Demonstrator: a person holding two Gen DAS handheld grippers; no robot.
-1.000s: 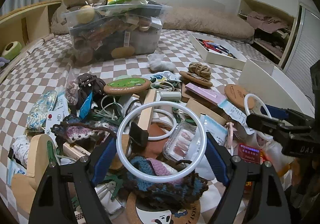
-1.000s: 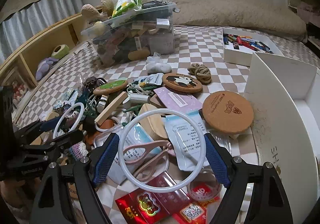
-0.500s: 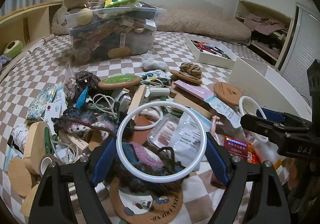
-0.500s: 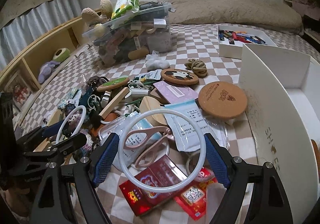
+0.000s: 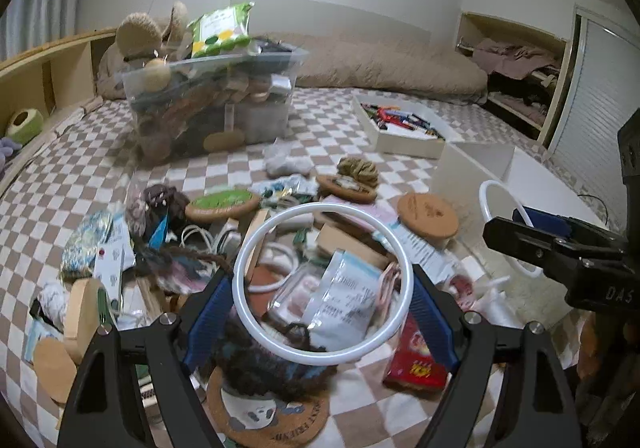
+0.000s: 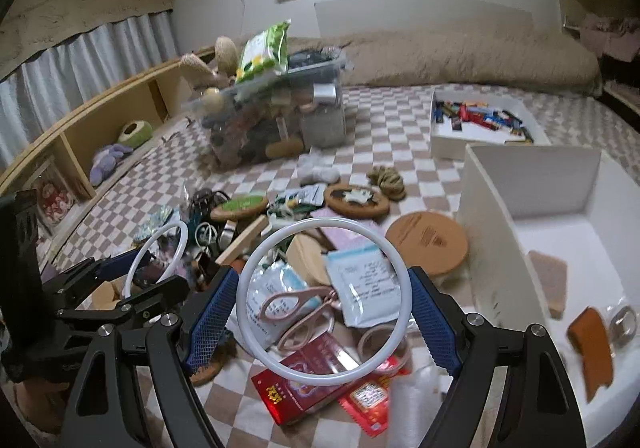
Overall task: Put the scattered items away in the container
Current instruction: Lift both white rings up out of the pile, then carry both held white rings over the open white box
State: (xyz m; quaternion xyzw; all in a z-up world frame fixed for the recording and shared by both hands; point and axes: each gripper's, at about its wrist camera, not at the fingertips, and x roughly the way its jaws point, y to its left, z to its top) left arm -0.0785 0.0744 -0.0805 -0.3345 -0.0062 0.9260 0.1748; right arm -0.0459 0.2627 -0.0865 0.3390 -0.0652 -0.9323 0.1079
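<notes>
Carrying step: the left gripper (image 5: 323,284) and the right gripper (image 6: 323,304) each clasp a white ring above the bed's clutter. Next, release both inside the white box (image 6: 492,224) at the bed's right edge.

Home bedroom (checkered bedding (image 5: 328,128), curtains (image 6: 80,48))

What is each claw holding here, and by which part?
Each holds a white ring across its width, blue pads pressing opposite outer edges: the left claw holds one white ring, the right claw holds another white ring.
</notes>
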